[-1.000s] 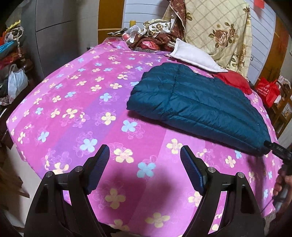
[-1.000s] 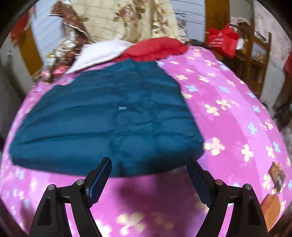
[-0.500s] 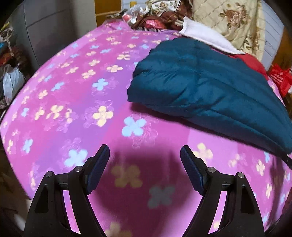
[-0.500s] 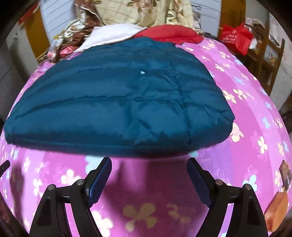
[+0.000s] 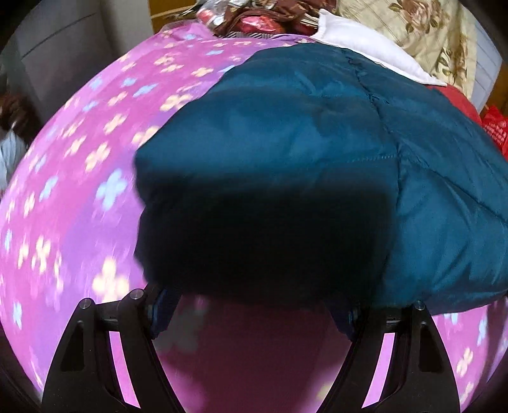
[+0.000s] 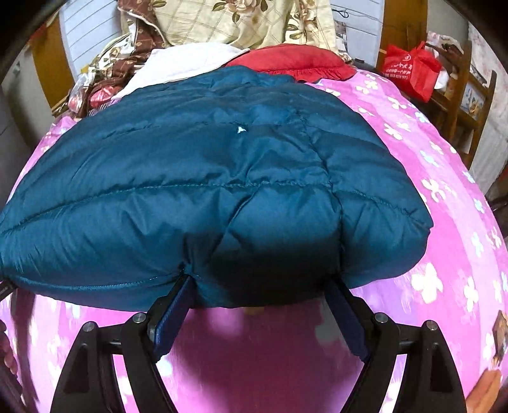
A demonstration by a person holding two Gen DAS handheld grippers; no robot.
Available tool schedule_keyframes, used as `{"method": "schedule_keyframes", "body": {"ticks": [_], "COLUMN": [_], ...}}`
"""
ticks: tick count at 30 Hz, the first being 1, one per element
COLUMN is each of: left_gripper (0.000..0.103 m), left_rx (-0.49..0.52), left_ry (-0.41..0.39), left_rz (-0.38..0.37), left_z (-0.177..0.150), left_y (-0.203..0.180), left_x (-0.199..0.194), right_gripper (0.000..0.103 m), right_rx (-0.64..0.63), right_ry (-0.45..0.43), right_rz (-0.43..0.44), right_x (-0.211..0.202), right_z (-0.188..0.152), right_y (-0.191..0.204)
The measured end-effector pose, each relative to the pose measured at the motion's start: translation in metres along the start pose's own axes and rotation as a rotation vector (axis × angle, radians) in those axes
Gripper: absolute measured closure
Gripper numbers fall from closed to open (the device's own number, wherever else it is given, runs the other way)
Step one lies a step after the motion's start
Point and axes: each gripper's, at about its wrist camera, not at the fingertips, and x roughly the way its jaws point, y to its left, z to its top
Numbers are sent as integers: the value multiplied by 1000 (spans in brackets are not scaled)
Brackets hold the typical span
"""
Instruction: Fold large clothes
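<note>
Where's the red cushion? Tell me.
In the right wrist view the red cushion lies at the far end of the bed, just behind the blue jacket and right of the white pillow.

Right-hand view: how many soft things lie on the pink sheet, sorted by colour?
Teal: 1, the jacket
Red: 1, a cushion
White: 1, a pillow
Cream floral: 1, a quilt
Total: 4

Teal padded jackets: one (image 6: 203, 178) lay on the bed.
Floral pink bedsheets: one (image 6: 451, 286).
Grippers: two, a left gripper (image 5: 254, 305) and a right gripper (image 6: 257, 301).
White pillows: one (image 6: 187, 62).
Red cushions: one (image 6: 292, 60).
Red bags: one (image 6: 409, 70).
Floral quilts: one (image 6: 241, 22).
</note>
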Motion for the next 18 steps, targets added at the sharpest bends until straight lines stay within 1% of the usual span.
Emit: {"method": "schedule_keyframes", "body": {"ticks": [6, 9, 10, 13, 17, 18], "left_gripper": [23, 23, 23, 23, 23, 23], "left_rx": [25, 36, 40, 66, 86, 85], "left_ry": [-1, 12, 13, -19, -36, -51], "left_rz": [11, 18, 24, 31, -6, -25], "left_z": [43, 53, 52, 40, 16, 9], "left_y": [-10, -11, -11, -12, -8, -6], "left_x": [17, 23, 21, 5, -23, -35], "right_gripper": [20, 20, 20, 20, 20, 20], "right_rx": [19, 29, 29, 32, 46, 51], "right_ry": [-2, -3, -4, -6, -25, -34], "right_rz": [2, -1, -2, 9, 25, 37], "right_x": [15, 22, 23, 18, -6, -15], "right_z": [24, 36, 37, 34, 16, 9], "right_y": [8, 10, 11, 8, 2, 0]}}
